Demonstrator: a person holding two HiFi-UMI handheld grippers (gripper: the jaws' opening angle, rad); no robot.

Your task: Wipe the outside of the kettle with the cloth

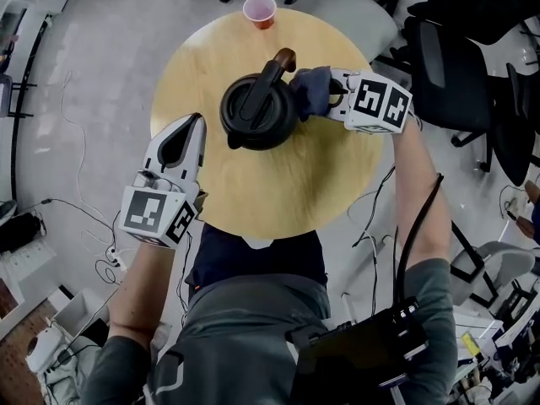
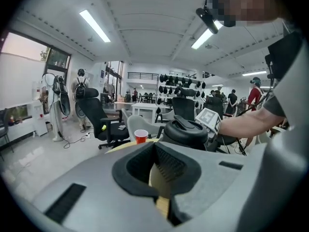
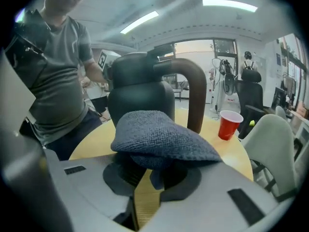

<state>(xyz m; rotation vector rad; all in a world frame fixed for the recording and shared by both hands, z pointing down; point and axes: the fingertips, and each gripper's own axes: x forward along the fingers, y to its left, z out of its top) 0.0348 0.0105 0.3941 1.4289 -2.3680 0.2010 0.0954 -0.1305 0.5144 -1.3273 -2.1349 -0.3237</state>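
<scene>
Cloth (image 1: pixel 310 91) sits clamped in the right gripper (image 1: pixel 331 94), against the kettle (image 1: pixel 257 112) on the table (image 1: pixel 321 184). Left gripper (image 1: pixel 193 125) (closed, empty) steadies nothing, so a hard push may slide or tip the kettle.

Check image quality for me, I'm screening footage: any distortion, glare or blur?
Head view: even light, kettle sharp. Left gripper view: strong fisheye bending, dark corners, bright ceiling strips. Right gripper view: cloth crisp, top of frame hazy.
</scene>
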